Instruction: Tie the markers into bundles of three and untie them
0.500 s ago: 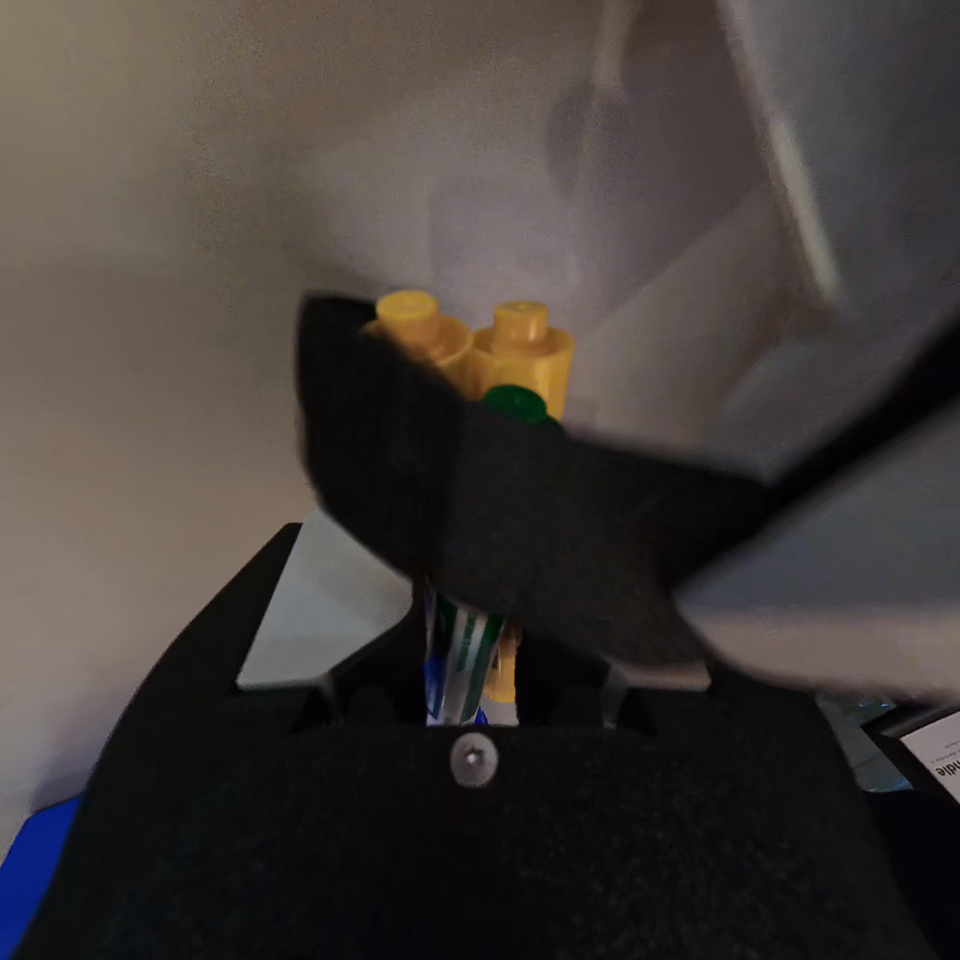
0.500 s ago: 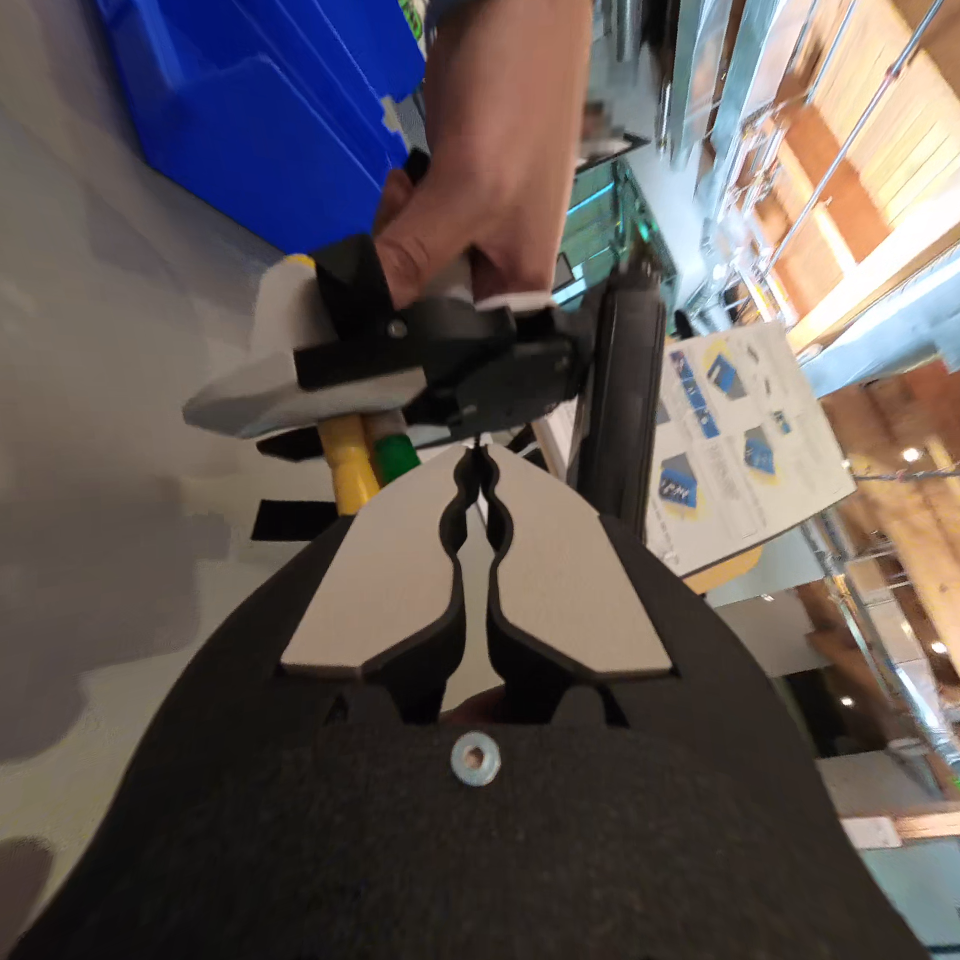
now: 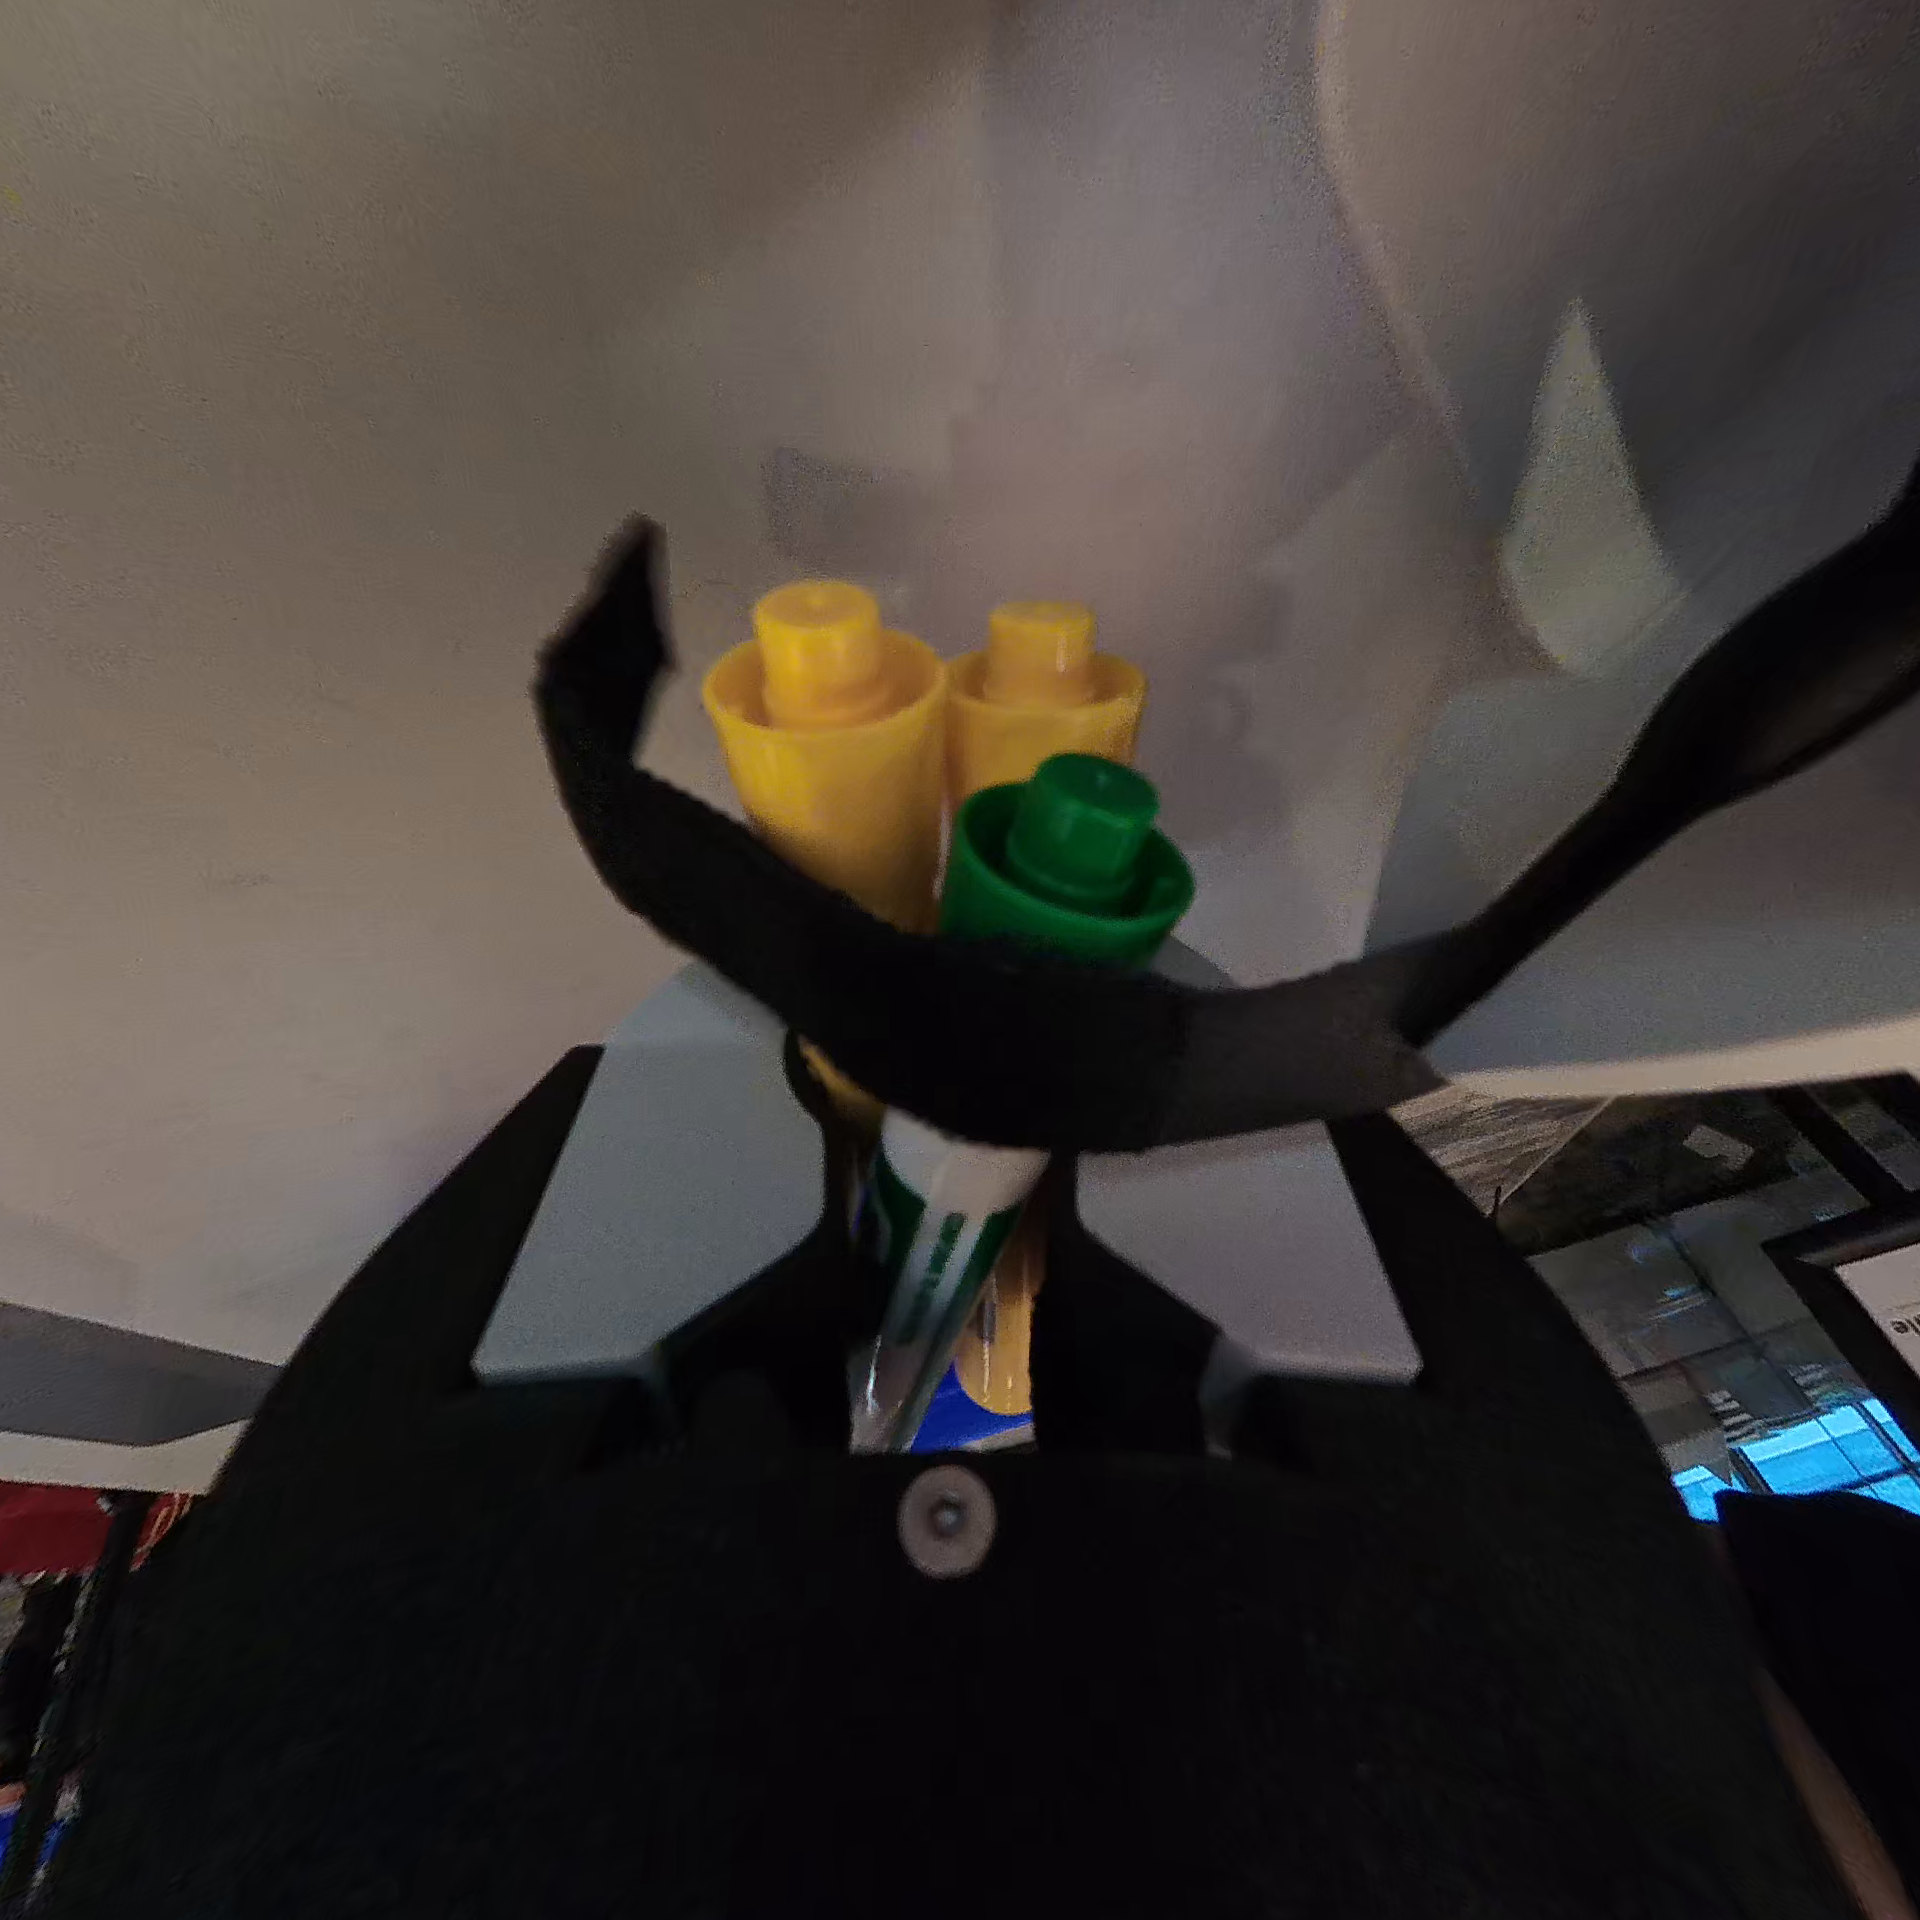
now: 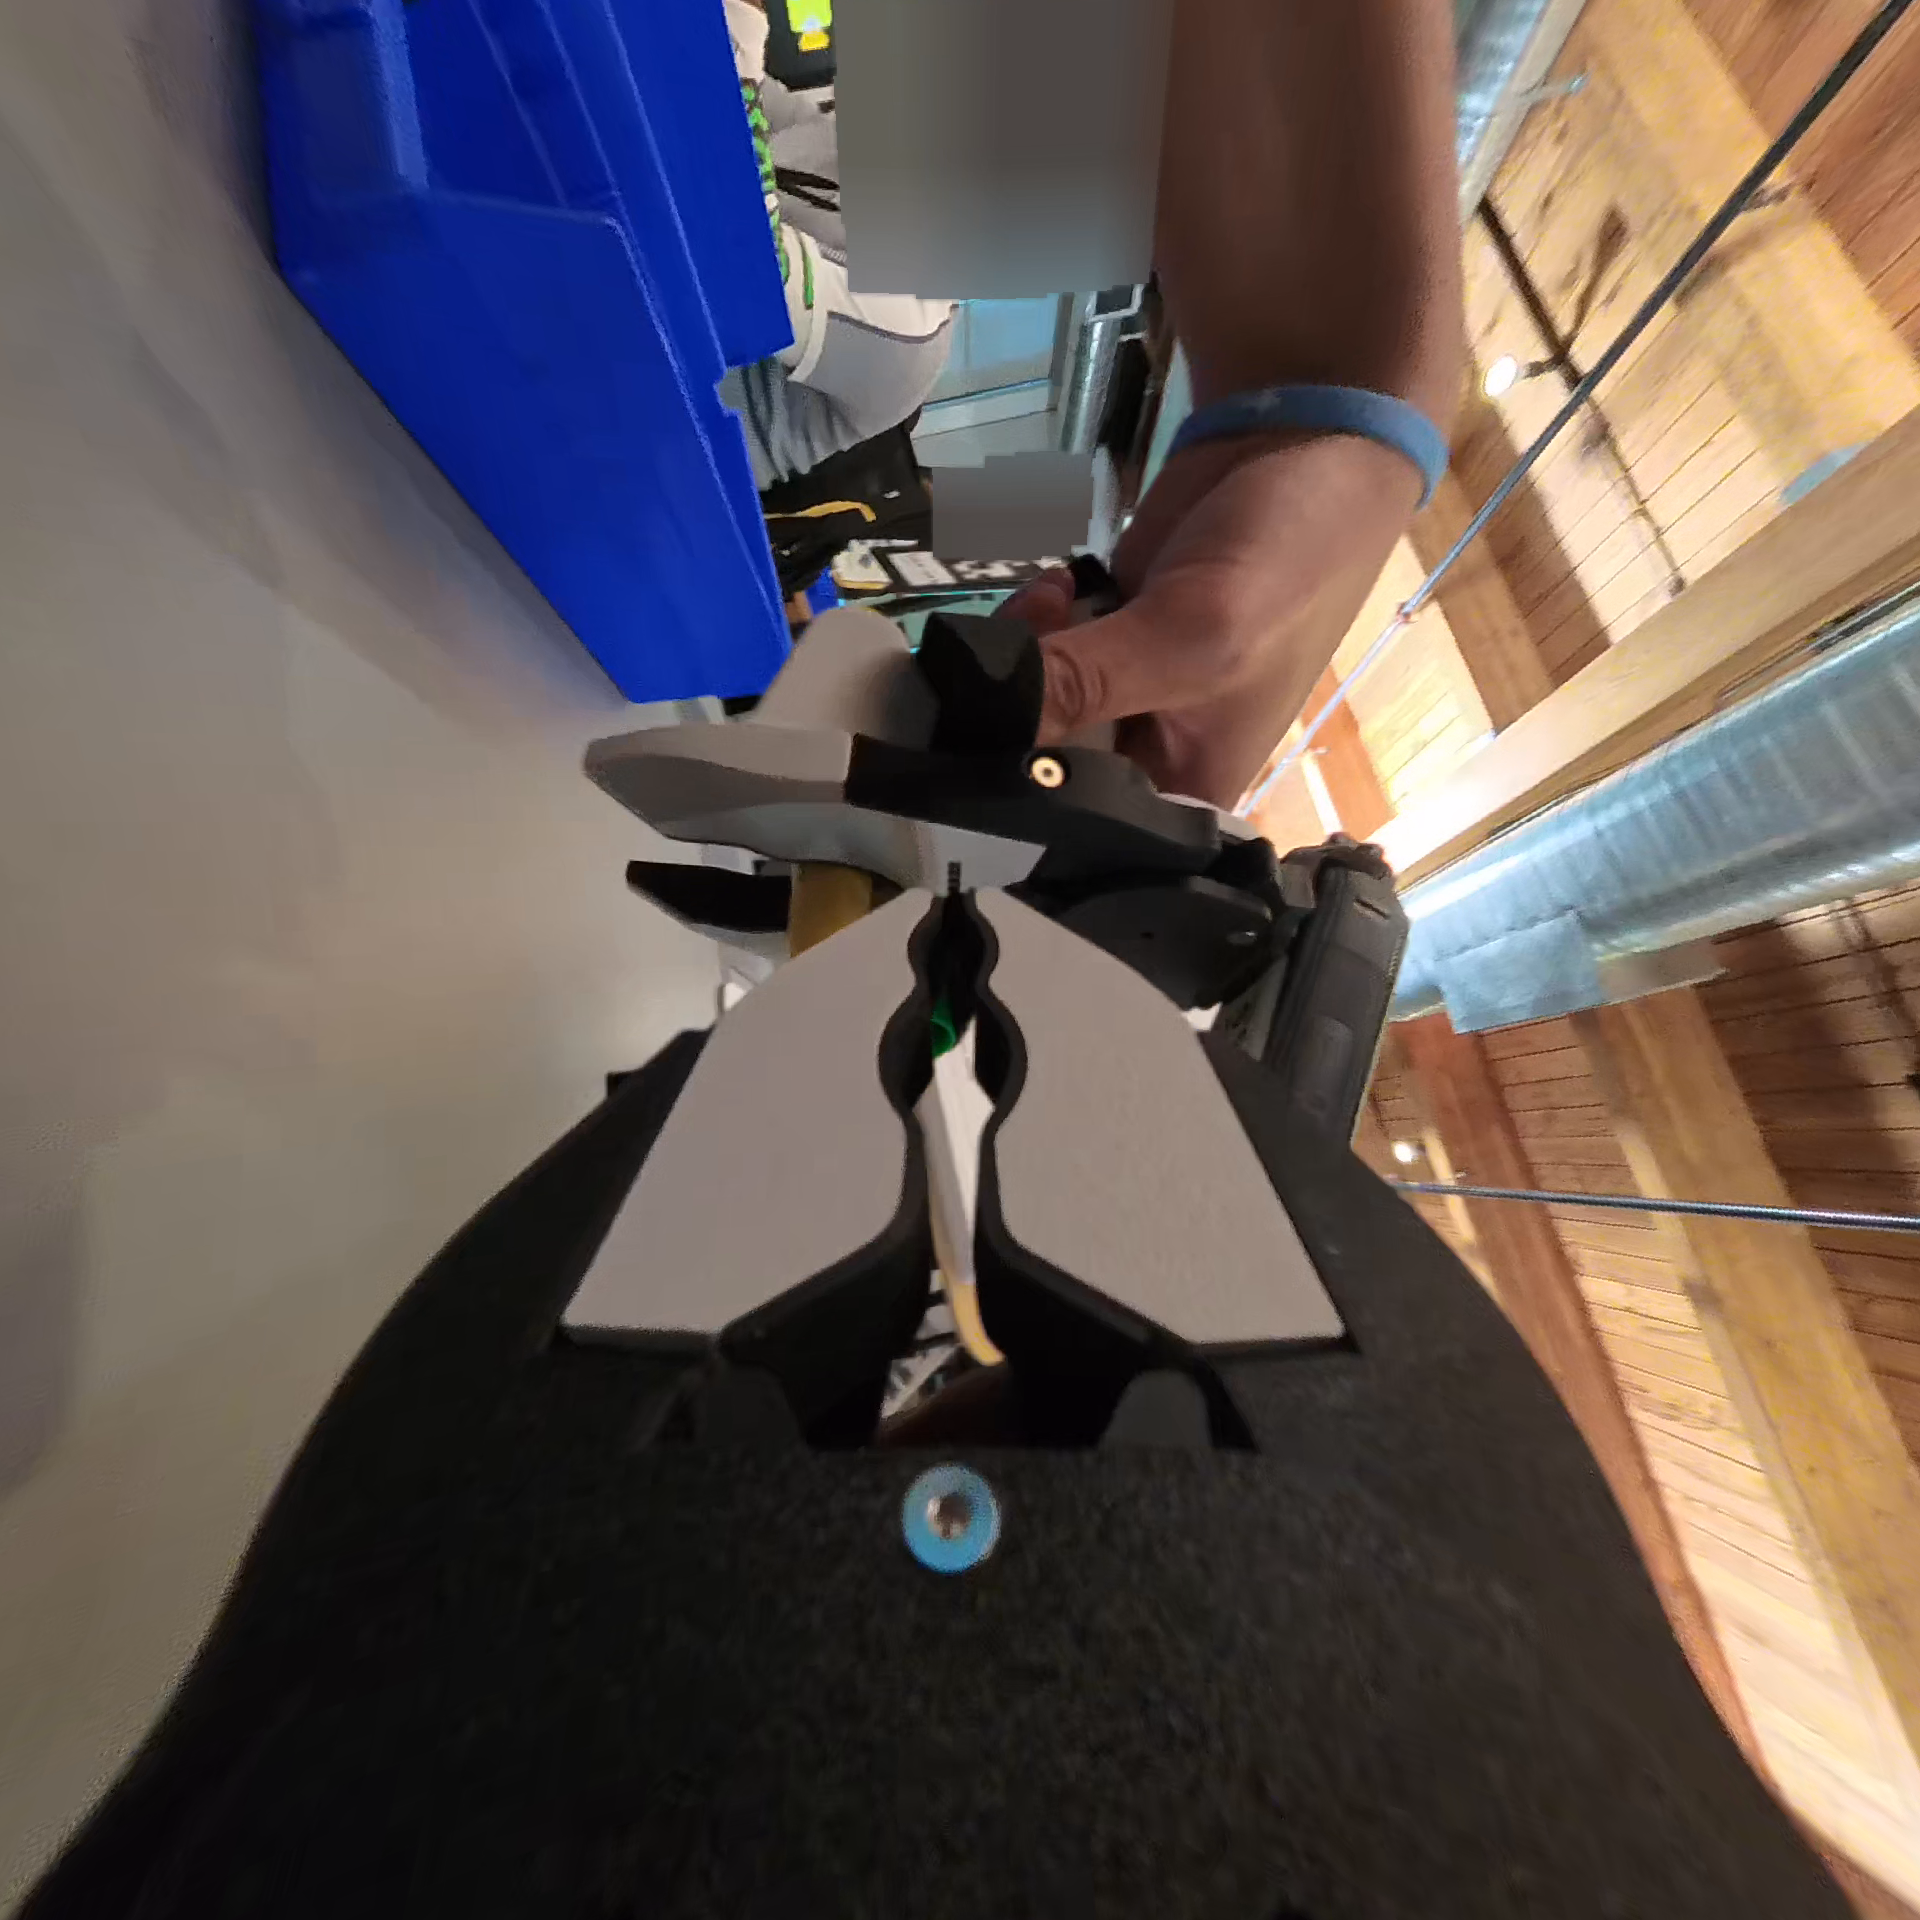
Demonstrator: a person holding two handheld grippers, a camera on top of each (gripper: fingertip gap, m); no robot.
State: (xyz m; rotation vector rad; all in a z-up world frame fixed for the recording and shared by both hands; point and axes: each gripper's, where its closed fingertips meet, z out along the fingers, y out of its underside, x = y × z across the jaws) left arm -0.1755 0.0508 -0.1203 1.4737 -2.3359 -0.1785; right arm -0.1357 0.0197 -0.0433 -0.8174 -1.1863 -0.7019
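The left gripper (image 3: pixel 951 1049) is clamped on a bundle of three markers — two yellow markers (image 3: pixel 831 769) side by side and a green marker (image 3: pixel 1060 862) in front, caps pointing away from the camera over the pale table (image 3: pixel 312 520). A black strap (image 3: pixel 966 1018) wraps loosely around them just ahead of the fingertips, its short end curling up at the left and its long end running off up to the right. The right gripper (image 4: pixel 954 899) is pressed closed, its tips meeting on the strap's end right beside the left gripper — a blue bin (image 4: pixel 540 343) stands behind
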